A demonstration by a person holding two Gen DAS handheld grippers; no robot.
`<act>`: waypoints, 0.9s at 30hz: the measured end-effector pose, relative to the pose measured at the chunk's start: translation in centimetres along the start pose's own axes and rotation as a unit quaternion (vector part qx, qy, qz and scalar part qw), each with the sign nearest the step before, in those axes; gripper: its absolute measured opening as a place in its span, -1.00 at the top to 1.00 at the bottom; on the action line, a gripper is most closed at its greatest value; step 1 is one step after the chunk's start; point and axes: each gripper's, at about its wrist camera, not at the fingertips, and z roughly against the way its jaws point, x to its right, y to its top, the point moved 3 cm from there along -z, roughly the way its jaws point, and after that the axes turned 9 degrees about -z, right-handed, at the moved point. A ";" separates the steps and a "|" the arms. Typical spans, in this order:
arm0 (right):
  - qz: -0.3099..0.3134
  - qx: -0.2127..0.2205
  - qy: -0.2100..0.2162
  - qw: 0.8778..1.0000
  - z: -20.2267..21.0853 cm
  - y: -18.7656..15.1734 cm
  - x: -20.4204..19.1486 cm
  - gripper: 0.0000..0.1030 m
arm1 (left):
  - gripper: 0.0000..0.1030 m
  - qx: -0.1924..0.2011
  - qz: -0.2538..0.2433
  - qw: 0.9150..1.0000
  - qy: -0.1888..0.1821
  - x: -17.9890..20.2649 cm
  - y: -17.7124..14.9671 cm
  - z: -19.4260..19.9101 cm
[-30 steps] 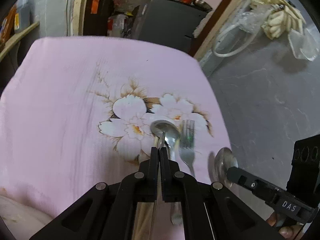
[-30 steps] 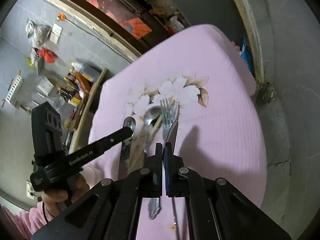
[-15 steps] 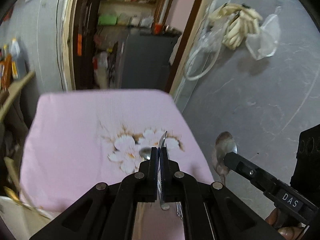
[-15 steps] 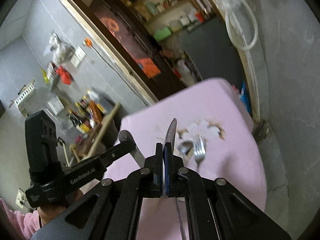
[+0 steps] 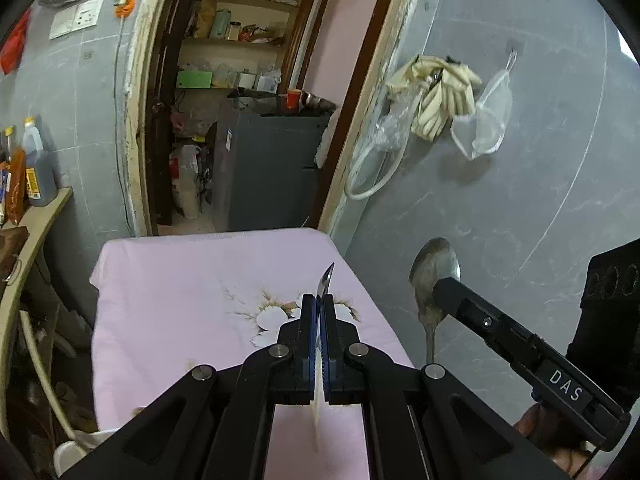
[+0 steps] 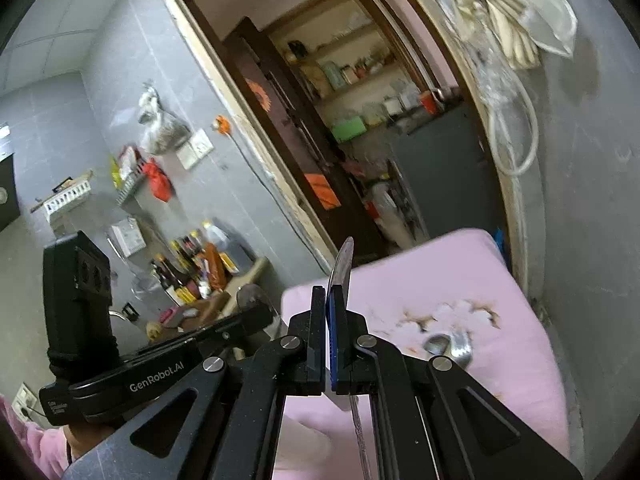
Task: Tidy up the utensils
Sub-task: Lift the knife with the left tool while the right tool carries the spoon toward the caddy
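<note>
My left gripper [image 5: 318, 304] is shut on a utensil seen edge-on, its thin metal tip [image 5: 326, 280] sticking up past the fingers; it looks like a spoon. My right gripper [image 6: 330, 300] is shut on another spoon, edge-on here [image 6: 343, 264]; its bowl [image 5: 436, 276] shows face-on in the left wrist view, held by the right gripper [image 5: 444, 286]. Both are lifted well above the pink flowered cloth [image 5: 180, 288]. A spoon [image 6: 438, 343] and a fork [image 6: 460, 348] lie on the cloth's flower print.
A grey tiled wall [image 5: 520, 200] stands right of the table. A doorway with shelves and a grey cabinet [image 5: 272, 168] is behind. A counter with bottles [image 5: 32, 184] is at the left. Gloves and a bag [image 5: 440, 96] hang on the wall.
Both grippers have risen from the cloth, each carrying its utensil up, and tilted toward the doorway. One spoon and the fork stay on the cloth.
</note>
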 end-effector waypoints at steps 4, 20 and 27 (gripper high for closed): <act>0.009 0.016 0.021 1.000 -0.1 -0.3 -3.2 0.97 | 0.95 0.016 -0.009 1.000 0.008 -2.1 0.3 3.0; 0.033 0.028 0.120 0.992 -4.4 -3.7 -12.1 0.97 | 0.95 0.049 0.023 0.997 0.046 -10.4 -0.2 9.4; 0.038 0.013 0.127 0.991 -6.0 -5.1 -12.9 0.97 | 0.95 0.073 0.037 0.995 0.050 -11.8 0.2 11.6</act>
